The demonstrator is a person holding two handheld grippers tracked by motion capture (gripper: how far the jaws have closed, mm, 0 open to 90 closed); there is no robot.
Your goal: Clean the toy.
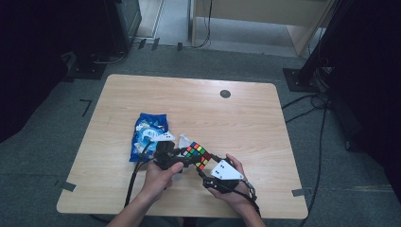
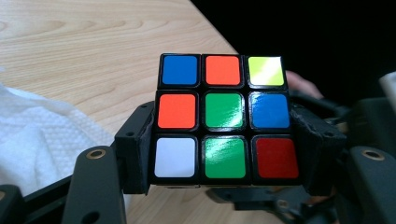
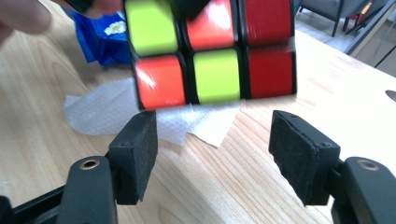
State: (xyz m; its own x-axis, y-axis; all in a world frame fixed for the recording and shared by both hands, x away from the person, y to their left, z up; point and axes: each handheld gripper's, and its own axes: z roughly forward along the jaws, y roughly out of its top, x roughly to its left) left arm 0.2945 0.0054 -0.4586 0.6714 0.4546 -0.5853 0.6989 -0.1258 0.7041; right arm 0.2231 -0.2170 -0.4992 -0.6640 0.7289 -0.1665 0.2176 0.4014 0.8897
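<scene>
A scrambled Rubik's cube is held just above the wooden table near its front edge. My left gripper is shut on it. In the left gripper view the two black pads press the lower sides of the cube, around the left gripper midpoint. My right gripper sits just right of the cube and points at it. In the right gripper view the right gripper stands open, with the blurred cube just beyond its pads and untouched by them.
A blue packet lies left of the cube, with a white paper tissue beside it. The tissue spreads on the table under the cube. A dark round hole marks the far part of the table. Cables trail toward the front edge.
</scene>
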